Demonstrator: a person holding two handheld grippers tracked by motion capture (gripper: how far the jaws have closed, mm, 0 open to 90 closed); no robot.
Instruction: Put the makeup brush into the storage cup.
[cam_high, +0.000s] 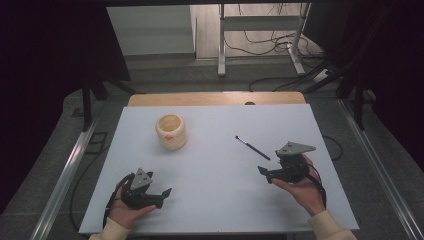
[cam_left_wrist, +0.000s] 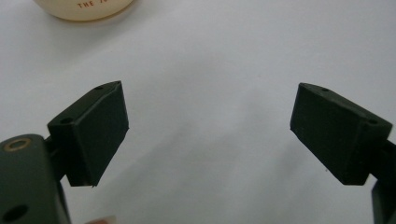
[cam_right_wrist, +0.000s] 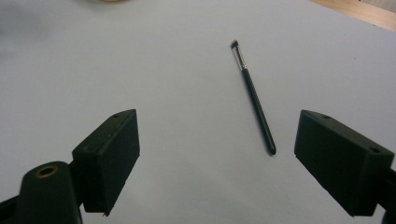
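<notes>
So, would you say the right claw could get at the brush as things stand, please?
Probably yes. The right claw is open and empty, and the brush lies flat just ahead of it on the bare white table, with nothing between them. The cup stands well off to the side.

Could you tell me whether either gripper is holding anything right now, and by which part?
Nothing is held: the left gripper and the right gripper are both open over the table.

A thin black makeup brush (cam_high: 252, 147) with a silver ferrule lies flat on the white counter (cam_high: 215, 200), right of centre, bristles pointing far-left. A cream cup (cam_high: 171, 131) stands upright, far-left.
</notes>
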